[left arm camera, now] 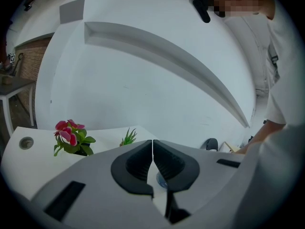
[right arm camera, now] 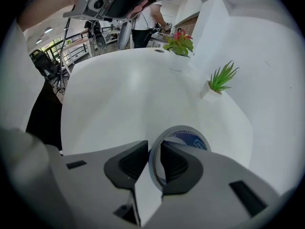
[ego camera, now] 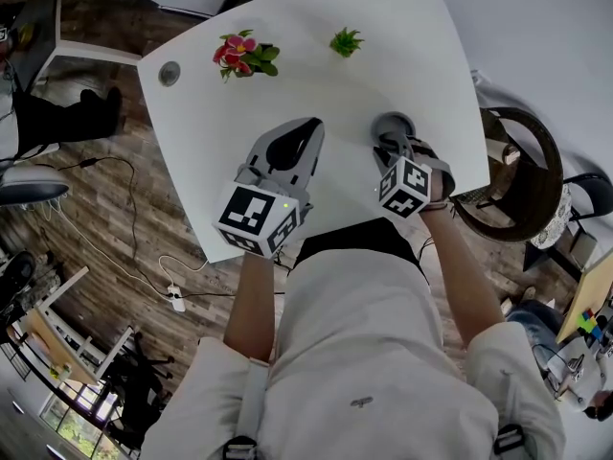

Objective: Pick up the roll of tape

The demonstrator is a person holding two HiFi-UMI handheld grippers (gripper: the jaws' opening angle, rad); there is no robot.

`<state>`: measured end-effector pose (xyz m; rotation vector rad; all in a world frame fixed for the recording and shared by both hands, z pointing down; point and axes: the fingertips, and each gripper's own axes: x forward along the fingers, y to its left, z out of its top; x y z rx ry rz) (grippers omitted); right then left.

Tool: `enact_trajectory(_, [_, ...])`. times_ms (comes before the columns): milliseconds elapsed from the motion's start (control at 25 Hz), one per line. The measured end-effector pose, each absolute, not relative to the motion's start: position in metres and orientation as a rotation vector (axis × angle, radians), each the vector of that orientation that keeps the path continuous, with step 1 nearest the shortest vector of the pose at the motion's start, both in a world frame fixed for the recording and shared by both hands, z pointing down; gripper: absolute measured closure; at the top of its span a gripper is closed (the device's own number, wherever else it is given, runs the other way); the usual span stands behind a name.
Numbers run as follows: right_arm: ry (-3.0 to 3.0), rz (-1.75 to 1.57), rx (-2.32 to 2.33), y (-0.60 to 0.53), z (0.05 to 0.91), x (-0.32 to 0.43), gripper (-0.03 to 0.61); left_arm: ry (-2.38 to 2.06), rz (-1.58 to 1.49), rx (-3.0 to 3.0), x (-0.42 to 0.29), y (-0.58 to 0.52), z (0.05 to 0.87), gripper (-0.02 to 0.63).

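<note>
The roll of tape (ego camera: 393,125) lies flat on the white table (ego camera: 287,94), a grey ring with a blue-printed core (right arm camera: 190,136). My right gripper (ego camera: 391,147) points steeply down onto it. In the right gripper view its jaws (right arm camera: 155,147) straddle the near wall of the roll, one pad outside and one inside the ring, both against the wall. My left gripper (ego camera: 311,127) hovers over the table to the left of the tape, jaws shut (left arm camera: 152,142) with nothing between them.
A pink flowering plant (ego camera: 244,54) and a small green plant (ego camera: 346,41) stand near the table's far edge, with a round grommet (ego camera: 170,73) at the far left corner. A dark round chair (ego camera: 522,175) sits by the table's right side.
</note>
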<state>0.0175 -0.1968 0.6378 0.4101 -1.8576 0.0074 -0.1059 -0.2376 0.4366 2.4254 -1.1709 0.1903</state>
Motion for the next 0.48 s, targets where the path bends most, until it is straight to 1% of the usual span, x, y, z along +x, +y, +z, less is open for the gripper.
enact_trajectory(480, [-1.858, -0.001, 0.409, -0.1933, 0.6381, 0.0172, 0.505, -1.203, 0.195, 2.424, -0.1105, -0.2279, 0.4336, 0.592])
